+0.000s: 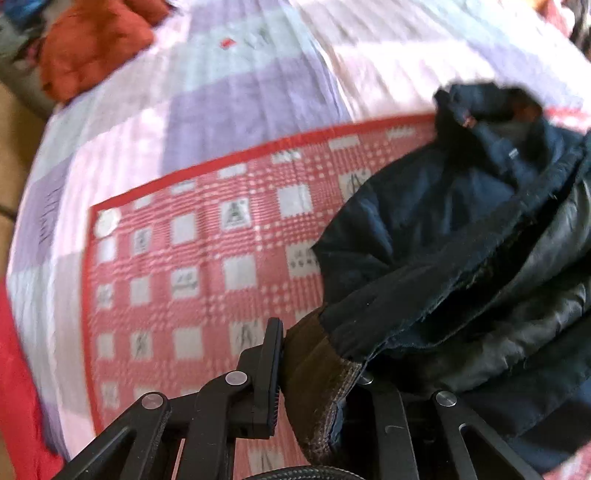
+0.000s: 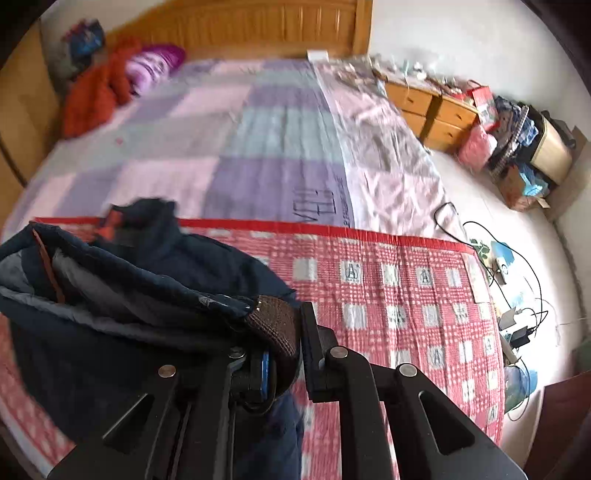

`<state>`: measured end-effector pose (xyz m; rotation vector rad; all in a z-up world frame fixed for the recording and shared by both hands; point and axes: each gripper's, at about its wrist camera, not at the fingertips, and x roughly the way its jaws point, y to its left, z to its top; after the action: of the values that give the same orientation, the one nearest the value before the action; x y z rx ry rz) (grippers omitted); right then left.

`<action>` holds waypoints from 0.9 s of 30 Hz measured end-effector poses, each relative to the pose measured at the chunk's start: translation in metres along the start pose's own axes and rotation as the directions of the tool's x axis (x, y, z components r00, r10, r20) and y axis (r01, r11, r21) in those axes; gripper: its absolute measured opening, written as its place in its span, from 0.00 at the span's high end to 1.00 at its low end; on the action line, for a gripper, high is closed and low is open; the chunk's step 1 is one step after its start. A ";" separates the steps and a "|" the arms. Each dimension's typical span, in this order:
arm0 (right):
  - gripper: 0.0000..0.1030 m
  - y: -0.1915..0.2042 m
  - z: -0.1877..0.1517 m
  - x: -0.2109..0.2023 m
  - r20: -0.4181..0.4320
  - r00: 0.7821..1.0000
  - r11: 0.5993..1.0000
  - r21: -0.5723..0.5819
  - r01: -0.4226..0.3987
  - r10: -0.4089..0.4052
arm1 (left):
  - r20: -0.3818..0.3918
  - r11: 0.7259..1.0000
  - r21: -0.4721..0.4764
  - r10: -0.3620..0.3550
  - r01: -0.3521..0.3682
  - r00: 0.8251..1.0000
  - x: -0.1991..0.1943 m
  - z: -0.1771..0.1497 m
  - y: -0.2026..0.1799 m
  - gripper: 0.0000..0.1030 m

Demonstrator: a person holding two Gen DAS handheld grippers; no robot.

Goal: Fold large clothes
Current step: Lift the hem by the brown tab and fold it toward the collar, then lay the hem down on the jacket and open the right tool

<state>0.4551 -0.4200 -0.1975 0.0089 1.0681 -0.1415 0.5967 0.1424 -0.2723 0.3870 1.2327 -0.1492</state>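
Note:
A dark navy padded jacket (image 1: 461,236) with a grey lining hangs bunched over a red checked blanket (image 1: 207,258) on the bed. My left gripper (image 1: 314,373) is shut on the jacket's brown knitted cuff (image 1: 314,380), its right finger hidden under cloth. In the right wrist view the same jacket (image 2: 122,280) sags to the left, and my right gripper (image 2: 284,332) is shut on another brown ribbed cuff (image 2: 277,321). Both grippers point steeply down at the bed. The pictures are blurred by motion.
A pink and lilac checked sheet (image 2: 229,147) covers the bed beyond the red blanket (image 2: 399,295). Orange-red clothes (image 2: 96,92) and a purple striped pillow (image 2: 151,66) lie by the wooden headboard (image 2: 258,26). Right of the bed are wooden drawers (image 2: 432,110), bags and cables (image 2: 517,280) on the floor.

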 end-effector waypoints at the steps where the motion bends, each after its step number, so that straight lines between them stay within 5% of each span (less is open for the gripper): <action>1: 0.86 0.002 0.005 0.019 -0.015 1.000 1.000 0.002 0.013 -0.013 | -0.012 1.000 0.002 0.000 0.000 1.000 0.013 0.003 -0.003 0.84; 9: 0.86 0.000 0.020 0.132 -0.097 0.994 0.999 0.006 0.043 -0.043 | -0.077 0.997 -0.034 -0.067 0.065 0.995 0.104 0.035 -0.011 0.82; 19: 0.84 -0.007 0.024 0.195 -0.174 0.985 0.998 0.061 -0.001 0.011 | -0.087 0.973 -0.147 -0.193 0.179 0.977 0.135 0.045 -0.002 0.74; 21: 0.72 -0.008 0.026 0.190 -0.183 0.983 0.999 0.048 -0.001 0.010 | -0.068 0.944 -0.187 -0.287 0.271 0.955 0.125 0.042 0.012 0.66; 22: 0.65 -0.009 0.028 0.184 -0.183 0.983 1.000 0.025 0.012 -0.008 | -0.056 0.935 -0.196 -0.310 0.294 0.949 0.119 0.041 0.019 0.49; 24: 0.28 -0.012 0.032 0.167 -0.158 0.987 0.999 -0.027 0.038 -0.042 | -0.044 0.930 -0.196 -0.324 0.310 0.945 0.104 0.040 0.032 0.24; 27: 0.18 -0.030 0.044 0.141 -0.164 0.986 0.999 -0.010 -0.031 0.029 | 0.002 0.874 -0.234 -0.437 0.425 0.900 0.078 0.043 0.062 0.10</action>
<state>0.5564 -0.4685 -0.2980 0.0254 1.2323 -0.1085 0.6808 0.1917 -0.3211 -0.0941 1.3578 -0.3776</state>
